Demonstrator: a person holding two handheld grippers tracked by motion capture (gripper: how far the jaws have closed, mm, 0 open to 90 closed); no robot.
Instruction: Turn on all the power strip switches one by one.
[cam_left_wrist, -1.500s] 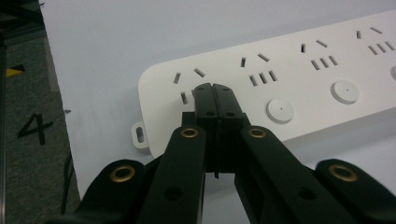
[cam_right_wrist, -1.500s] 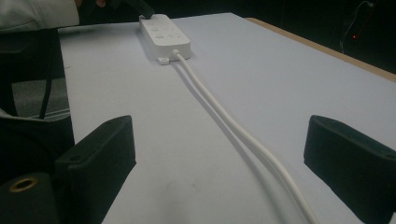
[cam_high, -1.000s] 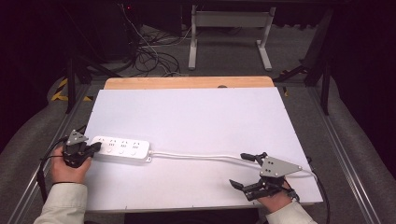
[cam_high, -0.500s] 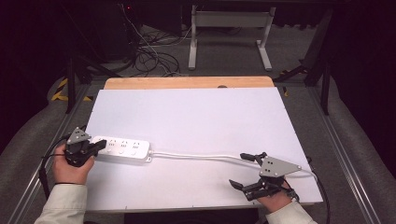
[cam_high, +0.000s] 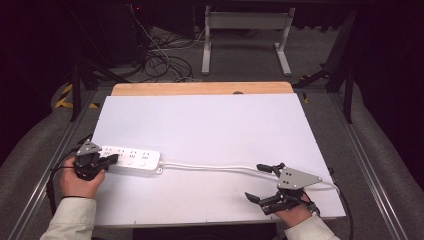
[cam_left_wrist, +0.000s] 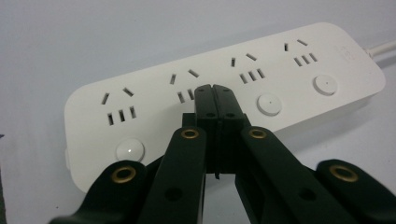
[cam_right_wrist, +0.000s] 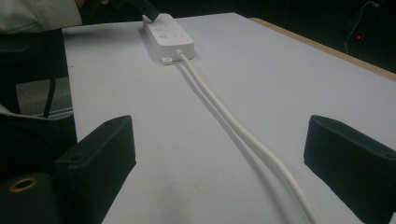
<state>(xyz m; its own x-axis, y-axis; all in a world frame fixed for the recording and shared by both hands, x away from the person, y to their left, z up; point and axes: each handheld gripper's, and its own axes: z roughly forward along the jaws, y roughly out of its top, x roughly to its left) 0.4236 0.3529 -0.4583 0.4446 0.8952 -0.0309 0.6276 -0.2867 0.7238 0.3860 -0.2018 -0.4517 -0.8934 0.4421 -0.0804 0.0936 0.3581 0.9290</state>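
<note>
Lying near the desk's (cam_high: 210, 120) left edge, toward its near-left corner, the white plastic four-outlet power strip (cam_high: 132, 159) sits flat on the pale sheet, long side roughly parallel to the near edge, with its white round cable (cam_high: 210, 168) running off toward the near-right corner. The left gripper (cam_high: 111, 158) has its fingers (cam_left_wrist: 215, 100) pressed together with nothing between them, the tips poised over the strip's top face between the second and third outlets, close to a round white button (cam_left_wrist: 269, 103); whether they touch the plastic I cannot tell. The right gripper (cam_high: 262, 182) rests by the near-right corner with its fingers (cam_right_wrist: 348, 161) spread wide, the cable passing between them untouched.

By my judgement the strip is a rigid, fairly light shell: smooth and somewhat slippery, so a push on top may slide it across the sheet rather than pin it. It would be best gripped across its narrow width, on the long side walls, away from buttons and sockets. The cable is springy and supple; pinched across its thickness it will hold well, but tugging it will drag or swing the strip
</note>
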